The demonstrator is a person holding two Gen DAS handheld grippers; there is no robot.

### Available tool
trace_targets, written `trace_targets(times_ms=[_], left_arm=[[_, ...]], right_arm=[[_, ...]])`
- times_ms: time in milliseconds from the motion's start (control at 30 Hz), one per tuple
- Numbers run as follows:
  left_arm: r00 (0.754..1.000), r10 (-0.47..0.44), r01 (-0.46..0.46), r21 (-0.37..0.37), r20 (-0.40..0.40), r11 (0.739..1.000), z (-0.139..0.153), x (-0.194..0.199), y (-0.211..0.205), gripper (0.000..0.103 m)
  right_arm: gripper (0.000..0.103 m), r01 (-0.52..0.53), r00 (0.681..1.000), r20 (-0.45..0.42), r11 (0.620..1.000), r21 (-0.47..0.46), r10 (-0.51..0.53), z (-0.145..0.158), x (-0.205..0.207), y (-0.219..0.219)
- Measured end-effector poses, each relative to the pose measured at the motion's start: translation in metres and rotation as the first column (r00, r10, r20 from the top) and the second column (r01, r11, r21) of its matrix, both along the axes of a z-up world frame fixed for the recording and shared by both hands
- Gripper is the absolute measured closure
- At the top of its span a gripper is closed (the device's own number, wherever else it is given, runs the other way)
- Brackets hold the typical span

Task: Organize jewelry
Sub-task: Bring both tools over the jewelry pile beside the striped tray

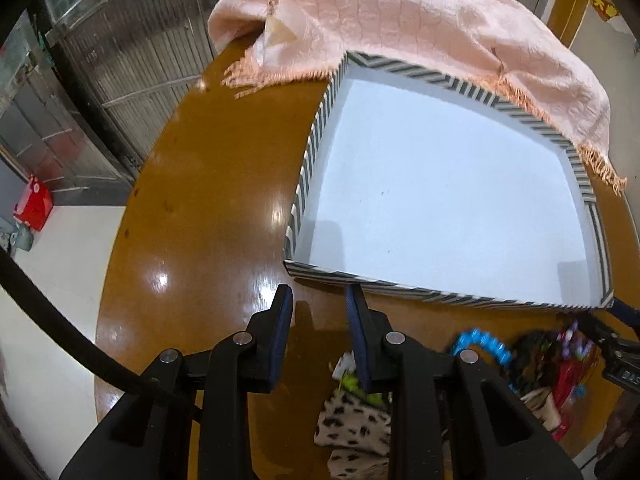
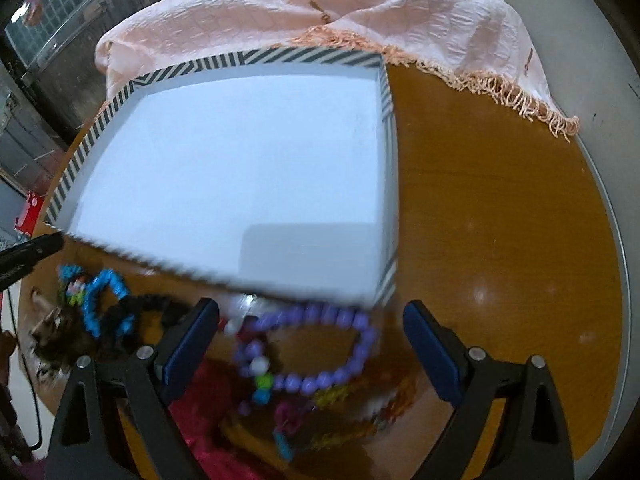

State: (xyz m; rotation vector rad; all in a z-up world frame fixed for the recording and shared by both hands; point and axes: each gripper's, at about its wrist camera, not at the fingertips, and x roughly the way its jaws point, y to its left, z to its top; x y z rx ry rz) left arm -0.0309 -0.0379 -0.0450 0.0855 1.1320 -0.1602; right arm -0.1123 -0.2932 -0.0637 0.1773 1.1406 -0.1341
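Note:
A shallow tray with a striped rim (image 1: pixel 310 148) (image 2: pixel 384 272) and a bare white floor sits on the brown round table. My left gripper (image 1: pixel 319 298) is open and empty, just short of the tray's near left corner. My right gripper (image 2: pixel 312 312) is wide open over a purple bead bracelet (image 2: pixel 348 364) that lies in front of the tray. A blue bead bracelet (image 1: pixel 486 342) (image 2: pixel 110 300) lies to its left, beside a dark scrunchie (image 2: pixel 140 312). A leopard-print scrunchie (image 1: pixel 352 424) lies under the left gripper.
A pink fringed cloth (image 1: pixel 400 20) (image 2: pixel 360 12) is draped behind the tray. Red, yellow and orange trinkets (image 2: pixel 352 408) lie near the table's front edge. The left gripper's tip shows at the right wrist view's left edge (image 2: pixel 36 246).

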Motion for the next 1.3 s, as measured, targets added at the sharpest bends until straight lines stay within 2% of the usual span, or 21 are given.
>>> trace_targets(times_ms=[133, 200, 300, 467, 600, 700, 900, 1300], left_arm=[[1.0, -0.003, 0.003, -0.003, 0.015, 1.0, 0.009, -0.004, 0.004, 0.077], [1.0, -0.004, 0.004, -0.006, 0.016, 1.0, 0.01, -0.005, 0.006, 0.077], [1.0, 0.003, -0.002, -0.023, 0.027, 1.0, 0.017, -0.011, 0.014, 0.077], [0.998, -0.009, 0.012, -0.042, 0.069, 0.999, 0.034, -0.028, 0.023, 0.077], [0.993, -0.032, 0.038, -0.055, 0.114, 0.998, 0.051, -0.044, 0.026, 0.077], [0.991, -0.047, 0.056, -0.066, 0.128, 0.996, 0.066, -0.042, 0.015, 0.077], [0.986, -0.078, 0.09, -0.076, 0.148, 0.993, 0.075, -0.055, 0.013, 0.077], [0.981, -0.116, 0.128, -0.066, 0.158, 0.99, 0.074, -0.072, 0.01, 0.077]], right_arm=[[0.007, 0.032, 0.999, 0.013, 0.999, -0.003, -0.032, -0.002, 0.012, -0.009], [0.007, 0.03, 1.0, 0.008, 0.999, 0.026, -0.03, 0.001, 0.016, -0.01], [0.007, -0.001, 0.999, 0.038, 0.999, 0.038, 0.0, 0.016, 0.011, 0.0], [0.007, -0.061, 0.988, 0.144, 0.998, -0.002, 0.061, 0.058, 0.0, 0.02], [0.007, -0.084, 0.958, 0.271, 0.996, -0.032, 0.089, 0.094, -0.018, 0.043], [0.007, -0.103, 0.945, 0.309, 0.994, -0.032, 0.108, 0.106, -0.025, 0.055], [0.007, -0.1, 0.94, 0.32, 0.993, -0.065, 0.116, 0.112, -0.047, 0.074], [0.007, -0.03, 0.946, 0.324, 0.999, 0.027, 0.02, 0.103, -0.079, 0.074]])
